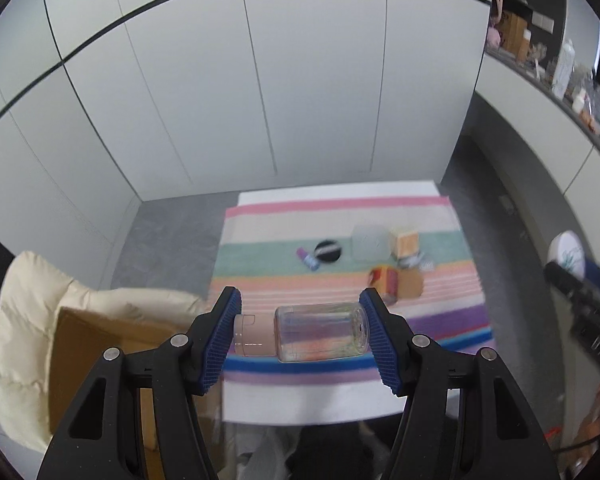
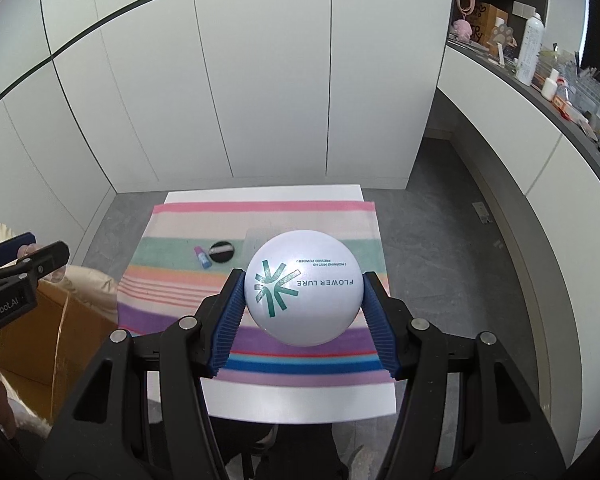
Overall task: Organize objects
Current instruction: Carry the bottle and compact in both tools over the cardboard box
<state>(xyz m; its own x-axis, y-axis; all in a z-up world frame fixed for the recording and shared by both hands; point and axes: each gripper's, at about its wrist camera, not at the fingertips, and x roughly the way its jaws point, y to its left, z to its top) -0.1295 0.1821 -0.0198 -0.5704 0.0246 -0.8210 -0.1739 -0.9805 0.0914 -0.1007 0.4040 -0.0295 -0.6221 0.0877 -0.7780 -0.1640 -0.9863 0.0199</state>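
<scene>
item 1, my left gripper [image 1: 300, 332]: clamped on a clear jar [image 1: 322, 332] lying sideways between the blue pads [image 1: 220, 344], its pink cap [image 1: 252, 334] against the left pad and its base against the right. held in the air above the near edge of the striped cloth [image 1: 340, 208].

item 2, my right gripper [image 2: 303, 300]: closed on a round white compact [image 2: 303, 288] printed "flower lure", gripped at its two sides, lid face toward the camera, above the striped cloth.

item 3, striped cloth: spread over a white table [image 2: 300, 400]; pink, green, orange, purple and blue bands.

item 4, on the green band: a black round puff [image 2: 221, 253] with a small pink-and-blue tube [image 2: 203, 257] just beside it on its left.

item 5, right of the puff in the left wrist view: a pale translucent square box [image 1: 370, 242], a tan cube-shaped box [image 1: 405, 242] touching it, and nearer me an orange-red packet [image 1: 384, 280] next to a brown card piece [image 1: 411, 284]. this group is blurred, so i cannot tell what the packet is.

item 6, left of the table: an open cardboard box [image 1: 96, 344] against a cream quilted cushion [image 1: 32, 320].

item 7, surroundings: grey floor, white cabinet doors behind, and a dark shelf [image 2: 540, 92] with bottles at far right.
</scene>
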